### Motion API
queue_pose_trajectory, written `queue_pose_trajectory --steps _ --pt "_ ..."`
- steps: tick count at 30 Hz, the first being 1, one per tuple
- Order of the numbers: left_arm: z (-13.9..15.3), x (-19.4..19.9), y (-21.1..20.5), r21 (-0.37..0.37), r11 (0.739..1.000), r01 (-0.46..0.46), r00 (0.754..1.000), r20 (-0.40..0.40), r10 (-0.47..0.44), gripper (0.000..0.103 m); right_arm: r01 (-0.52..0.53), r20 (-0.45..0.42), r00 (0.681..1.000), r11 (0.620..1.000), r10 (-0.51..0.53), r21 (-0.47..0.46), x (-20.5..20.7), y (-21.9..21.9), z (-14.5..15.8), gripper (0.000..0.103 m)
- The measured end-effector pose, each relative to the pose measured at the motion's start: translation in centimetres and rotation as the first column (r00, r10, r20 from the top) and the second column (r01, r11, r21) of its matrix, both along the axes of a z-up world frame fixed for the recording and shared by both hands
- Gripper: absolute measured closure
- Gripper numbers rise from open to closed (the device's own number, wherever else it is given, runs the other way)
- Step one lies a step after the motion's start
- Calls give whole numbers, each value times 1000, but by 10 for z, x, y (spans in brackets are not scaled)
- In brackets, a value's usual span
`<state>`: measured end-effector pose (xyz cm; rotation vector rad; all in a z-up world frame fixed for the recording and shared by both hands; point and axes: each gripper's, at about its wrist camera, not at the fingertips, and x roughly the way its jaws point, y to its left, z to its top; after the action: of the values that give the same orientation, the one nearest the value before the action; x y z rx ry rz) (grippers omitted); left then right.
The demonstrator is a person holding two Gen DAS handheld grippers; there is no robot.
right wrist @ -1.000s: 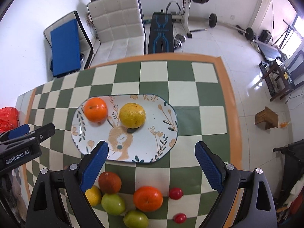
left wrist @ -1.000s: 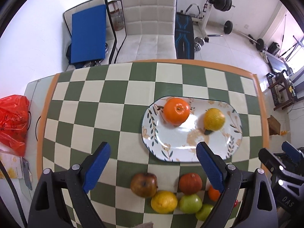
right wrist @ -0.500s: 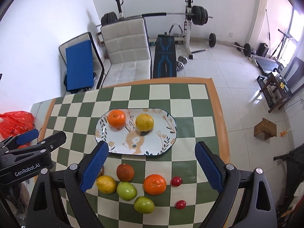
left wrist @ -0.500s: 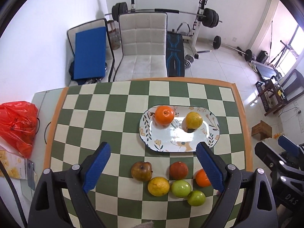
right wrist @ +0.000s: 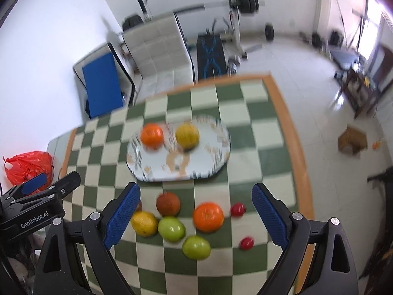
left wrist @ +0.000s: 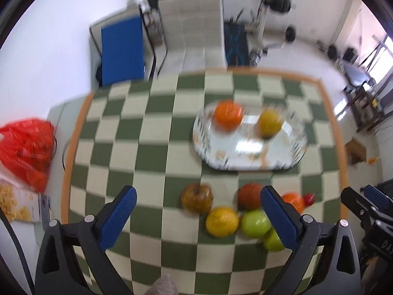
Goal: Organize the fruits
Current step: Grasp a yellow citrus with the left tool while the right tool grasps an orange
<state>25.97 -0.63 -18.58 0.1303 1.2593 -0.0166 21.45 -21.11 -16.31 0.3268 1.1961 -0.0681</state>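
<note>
Glossy oval plate (right wrist: 216, 164) (floral rim) carries two round citrus at 12 o'clock; smooth fruits (right wrist: 171, 228) cluster below; left tool (left wrist: 196, 201) and right tool (right wrist: 195, 196) gape wide, empty.

On the desk (right wrist: 258, 147) before us, two fruits sit on the plate (right wrist: 208, 164); nearer than the plate, loose fruit (right wrist: 172, 228) lies clustered.

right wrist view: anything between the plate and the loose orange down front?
Nothing: in the right wrist view, only bare checkered cloth lies between the plate and the loose orange. The dark red fruit sits off to the orange's left, clear of that stretch.
</note>
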Motion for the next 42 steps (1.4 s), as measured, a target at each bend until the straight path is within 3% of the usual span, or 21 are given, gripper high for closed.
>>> queue_pose_trajectory --steps 5,8,10,15,17,20,21,27,33,42 --pt "-70 -6 5 8 999 -38 979 -201 39 0 40 -164 986 995 -26 86 -1 -8 -82 9" --pt "-102 -7 4 -31 998 -62 953 -298 50 4 74 -245 969 988 -39 138 -1 -13 -121 19" --pt "-122 -7 3 -69 993 -94 930 -363 63 5 95 -277 960 982 -46 165 0 -16 -138 26" --pt "-153 -1 -3 -112 984 -139 896 -438 76 6 109 -316 948 978 -48 177 9 -15 -164 26" --pt "-159 0 -6 -109 985 -135 892 -446 73 10 114 -336 941 976 -47 183 15 -15 -172 27" --pt "-166 0 -10 -125 984 -128 890 -453 59 39 114 -368 929 977 -42 178 25 -12 -187 29" --pt "-167 -1 -11 -134 983 -126 889 -456 52 42 113 -379 924 977 -37 180 27 -10 -192 30" --pt "-162 -18 -21 -90 995 -50 907 -421 7 43 96 -407 913 976 -8 196 33 -2 -213 35" --pt "-161 -43 -13 -93 995 -42 912 -410 0 42 37 -460 887 988 37 150 16 1 -215 36" --pt "-164 -36 -15 -73 997 -31 917 -400 -1 42 84 -478 878 982 7 167 12 -8 -222 34"
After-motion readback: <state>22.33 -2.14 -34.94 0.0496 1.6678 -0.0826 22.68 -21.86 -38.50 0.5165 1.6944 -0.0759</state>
